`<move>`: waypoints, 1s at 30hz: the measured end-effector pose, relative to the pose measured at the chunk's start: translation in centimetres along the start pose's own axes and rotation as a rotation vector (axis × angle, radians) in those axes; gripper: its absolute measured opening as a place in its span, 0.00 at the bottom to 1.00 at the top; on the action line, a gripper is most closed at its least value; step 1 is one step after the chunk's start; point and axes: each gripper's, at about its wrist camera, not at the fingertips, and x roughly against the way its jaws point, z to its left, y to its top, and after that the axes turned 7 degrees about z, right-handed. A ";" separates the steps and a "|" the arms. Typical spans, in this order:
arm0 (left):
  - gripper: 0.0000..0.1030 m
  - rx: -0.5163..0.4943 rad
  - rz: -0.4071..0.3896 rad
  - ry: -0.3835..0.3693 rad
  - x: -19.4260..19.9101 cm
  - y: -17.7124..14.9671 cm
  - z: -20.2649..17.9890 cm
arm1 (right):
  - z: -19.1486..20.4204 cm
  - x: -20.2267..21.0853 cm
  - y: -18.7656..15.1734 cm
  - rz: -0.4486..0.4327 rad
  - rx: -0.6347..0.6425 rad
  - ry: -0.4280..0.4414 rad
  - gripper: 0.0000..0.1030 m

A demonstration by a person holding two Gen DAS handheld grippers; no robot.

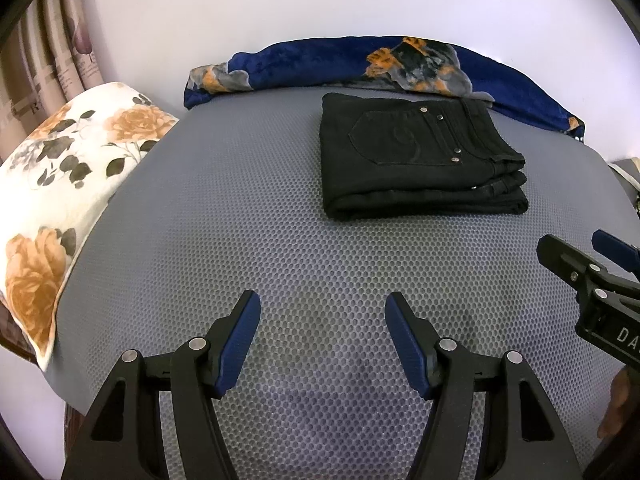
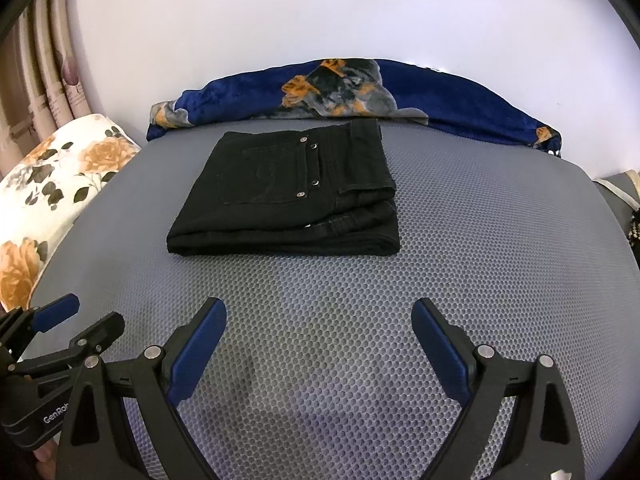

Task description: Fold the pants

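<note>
1. Where the grey honeycomb-textured mat (image 1: 248, 220) nears its far edge, the black pants (image 1: 420, 160) lie as a compact folded stack, back pocket and metal rivets facing up, several layers showing along the near side. In my right wrist view the same stack (image 2: 288, 196) sits a little left of centre.
2. My left gripper (image 1: 322, 308): fingers spread wide, blue pads (image 1: 236, 344) facing each other, nothing between them; it hangs above bare mat, well short of the pants.
3. My right gripper (image 2: 319, 312): fingers likewise spread wide and holding nothing, above the mat (image 2: 480, 240), apart from the pants.
4. Each gripper appears at the edge of the other's view: the right one (image 1: 576, 256) at the right side of the left view, the left one (image 2: 86, 320) at the lower left of the right view.
5. Blue blanket (image 1: 320, 64) with orange and grey print, bunched along the mat's far edge just behind the pants.
6. Floral pillow (image 1: 64, 168), white with orange roses, at the mat's left side.
7. Pleated curtain (image 1: 44, 60), far left.
8. Pale wall (image 1: 320, 0) behind.
</note>
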 end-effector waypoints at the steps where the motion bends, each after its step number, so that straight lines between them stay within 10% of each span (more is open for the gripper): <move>1: 0.64 -0.001 0.000 0.000 -0.1 0.0 0.0 | 0.0 0.0 0.0 0.001 0.000 0.000 0.90; 30: 0.64 -0.016 0.007 0.009 -0.5 0.0 0.2 | -0.1 -0.2 -0.1 0.004 -0.005 0.004 0.90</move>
